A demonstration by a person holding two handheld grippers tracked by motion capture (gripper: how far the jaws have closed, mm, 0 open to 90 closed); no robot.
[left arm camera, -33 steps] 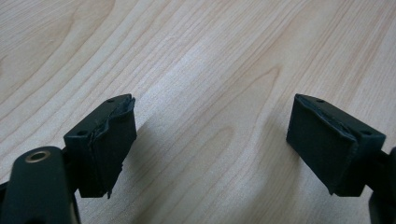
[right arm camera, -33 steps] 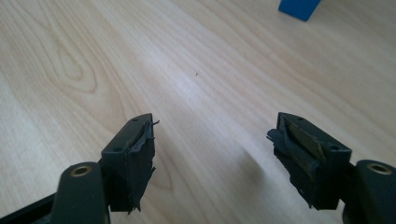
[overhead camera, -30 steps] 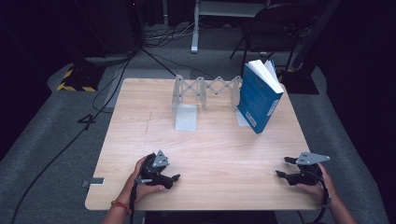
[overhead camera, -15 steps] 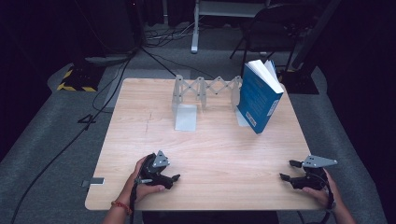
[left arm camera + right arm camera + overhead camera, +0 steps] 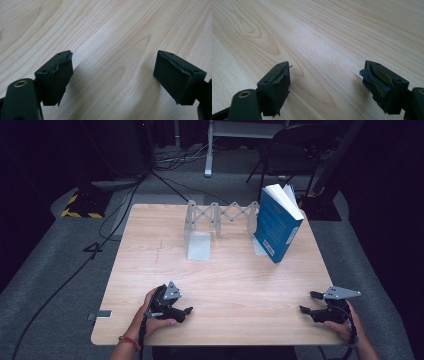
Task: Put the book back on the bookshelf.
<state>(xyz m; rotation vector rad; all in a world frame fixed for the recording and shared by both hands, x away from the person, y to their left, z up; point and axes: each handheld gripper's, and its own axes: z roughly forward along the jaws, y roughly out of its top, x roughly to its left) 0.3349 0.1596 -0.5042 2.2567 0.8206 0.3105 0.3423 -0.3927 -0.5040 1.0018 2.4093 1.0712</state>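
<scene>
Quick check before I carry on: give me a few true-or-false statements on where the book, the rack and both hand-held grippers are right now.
1. The blue book lies flat at the table's near edge. False: it stands tilted at the far right, against the right end of the folding rack.
2. The left hand-held gripper has nothing between its jaws. True: bare wood shows between them in the left gripper view.
3. The right hand-held gripper is clamped on the book. False: its jaws stand open and empty near the table's front right corner, and have just been opening.
4. The rack is stretched along the far side of the table. True.
</scene>
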